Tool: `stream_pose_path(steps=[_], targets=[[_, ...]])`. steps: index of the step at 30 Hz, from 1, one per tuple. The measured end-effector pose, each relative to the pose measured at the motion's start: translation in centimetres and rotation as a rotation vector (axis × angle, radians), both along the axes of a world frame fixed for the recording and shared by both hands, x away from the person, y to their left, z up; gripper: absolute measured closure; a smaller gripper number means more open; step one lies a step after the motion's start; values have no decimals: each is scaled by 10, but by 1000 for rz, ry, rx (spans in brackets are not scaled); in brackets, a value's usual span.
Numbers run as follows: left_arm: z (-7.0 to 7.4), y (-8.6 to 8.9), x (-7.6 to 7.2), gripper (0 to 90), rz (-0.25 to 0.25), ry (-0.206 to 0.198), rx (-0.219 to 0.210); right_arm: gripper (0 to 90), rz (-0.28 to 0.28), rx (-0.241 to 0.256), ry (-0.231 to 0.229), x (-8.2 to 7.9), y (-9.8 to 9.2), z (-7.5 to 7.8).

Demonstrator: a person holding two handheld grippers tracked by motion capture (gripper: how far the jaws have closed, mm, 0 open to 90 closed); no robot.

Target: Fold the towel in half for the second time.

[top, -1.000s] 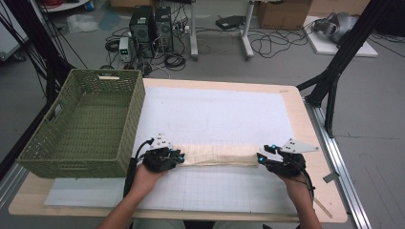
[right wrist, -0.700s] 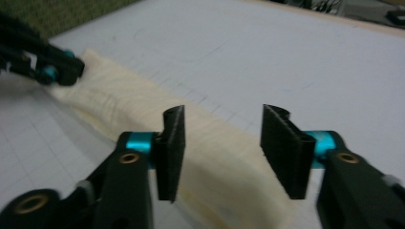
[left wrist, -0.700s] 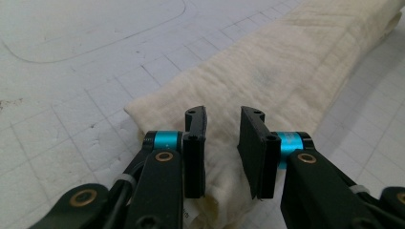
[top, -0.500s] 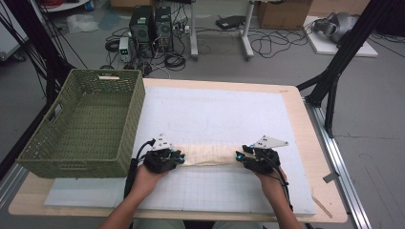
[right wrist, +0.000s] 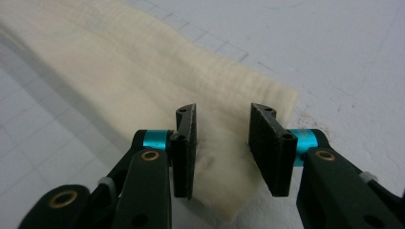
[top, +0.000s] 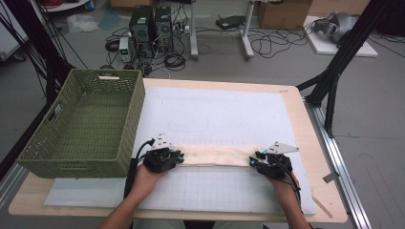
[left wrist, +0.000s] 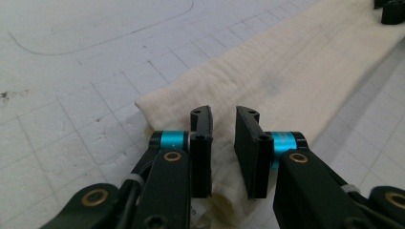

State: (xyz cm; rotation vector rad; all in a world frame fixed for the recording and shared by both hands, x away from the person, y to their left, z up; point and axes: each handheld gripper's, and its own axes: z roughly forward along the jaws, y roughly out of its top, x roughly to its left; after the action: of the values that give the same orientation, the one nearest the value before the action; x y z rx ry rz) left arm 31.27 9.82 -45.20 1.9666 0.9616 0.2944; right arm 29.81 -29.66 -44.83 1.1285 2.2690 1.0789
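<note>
A light wooden table (top: 305, 143) carries everything; a white gridded mat (top: 224, 119) covers most of its top, leaving bare wood along the right and near edges; a green woven basket (top: 83, 121) stands on the table's left part, its right wall over the mat's left edge; a long folded cream cloth (top: 215, 155) lies flat across the mat's near half, running left to right.

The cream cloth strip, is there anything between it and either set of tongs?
No. The cloth strip lies flat on the white mat, and the left tongs and right tongs each sit open directly over one end, with nothing visible between. The green basket stands aside.
</note>
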Motion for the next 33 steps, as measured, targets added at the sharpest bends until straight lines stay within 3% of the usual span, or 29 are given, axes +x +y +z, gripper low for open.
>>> stream_pose_path(steps=[4, 11, 13, 18, 21, 24, 28, 33], targets=[[0, 0, 0, 768, 4, -2, 5, 625, 6, -15, -6, 0, -2, -1], [0, -1, -1, 773, 3, -10, 21, 614, 1, -5, -8, -1, -2, -2], [0, -1, -1, 773, 3, -9, 21, 576, 2, 13, 2, -1, -3, -2], [2, 4, -2, 697, 8, -13, -19, 549, 21, 55, -72, -5, -10, 10], [5, 8, -2, 652, 30, -44, -40, 628, -3, 97, -100, -8, -18, 19], [5, 10, -1, 673, 37, -43, -28, 793, 21, 87, -72, -9, -19, 20], [2, 9, -1, 762, 43, -30, 16, 808, 53, 12, -14, -8, -12, 11], [2, 11, -1, 795, 50, -30, 31, 794, 38, 6, 19, -5, -16, 6]])
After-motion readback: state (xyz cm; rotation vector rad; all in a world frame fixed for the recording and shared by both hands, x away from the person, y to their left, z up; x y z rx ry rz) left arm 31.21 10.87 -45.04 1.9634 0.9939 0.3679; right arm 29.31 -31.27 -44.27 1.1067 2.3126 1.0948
